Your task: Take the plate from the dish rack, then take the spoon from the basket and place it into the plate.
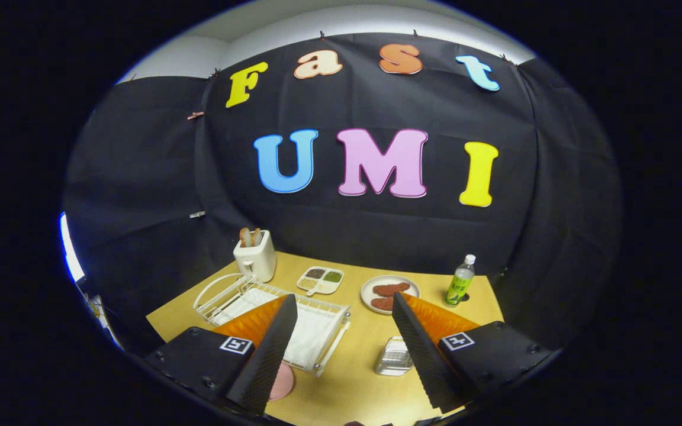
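Above the bench's near edge, the wide-open, empty gripper (344,349) hangs, with the dish rack (270,316) ahead beyond its left finger.

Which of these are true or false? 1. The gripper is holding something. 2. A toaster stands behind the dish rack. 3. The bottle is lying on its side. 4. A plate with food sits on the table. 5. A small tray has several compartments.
1. False: the gripper has its fingers spread wide apart above the table, with nothing between them.
2. True: the toaster stands beyond the dish rack.
3. False: the bottle stands upright.
4. True: the plate with food lies ahead of the fingers.
5. True: the compartment tray holds separate fillings.
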Available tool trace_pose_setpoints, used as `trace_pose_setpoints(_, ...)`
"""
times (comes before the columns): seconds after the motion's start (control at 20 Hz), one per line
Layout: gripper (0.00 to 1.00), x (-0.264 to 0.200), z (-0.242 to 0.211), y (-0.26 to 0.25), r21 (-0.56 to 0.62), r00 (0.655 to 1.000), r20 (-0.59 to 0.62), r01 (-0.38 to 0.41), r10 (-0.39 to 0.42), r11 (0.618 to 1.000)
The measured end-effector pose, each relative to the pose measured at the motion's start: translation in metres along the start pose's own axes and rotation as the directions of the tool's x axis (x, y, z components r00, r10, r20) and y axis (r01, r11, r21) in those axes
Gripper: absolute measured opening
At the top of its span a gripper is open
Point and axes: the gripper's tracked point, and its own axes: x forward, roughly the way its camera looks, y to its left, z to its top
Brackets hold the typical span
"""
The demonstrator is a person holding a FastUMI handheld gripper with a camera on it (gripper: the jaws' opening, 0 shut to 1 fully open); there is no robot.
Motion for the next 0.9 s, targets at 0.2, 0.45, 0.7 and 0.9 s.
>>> trace_pose_setpoints(0.2,0.99,-0.021,0.035,-0.043,-0.052,0.993,0.097,0.068,-0.062,0.996)
trace_pose_setpoints(0.45,0.98,-0.032,0.047,-0.074,-0.064,0.986,0.139,0.103,-0.094,0.993)
trace_pose_setpoints(0.7,0.96,-0.030,0.046,-0.096,-0.052,0.985,0.138,0.111,-0.103,0.992)
trace_pose_setpoints(0.9,0.97,-0.030,0.043,-0.103,-0.052,0.985,0.134,0.116,-0.109,0.992)
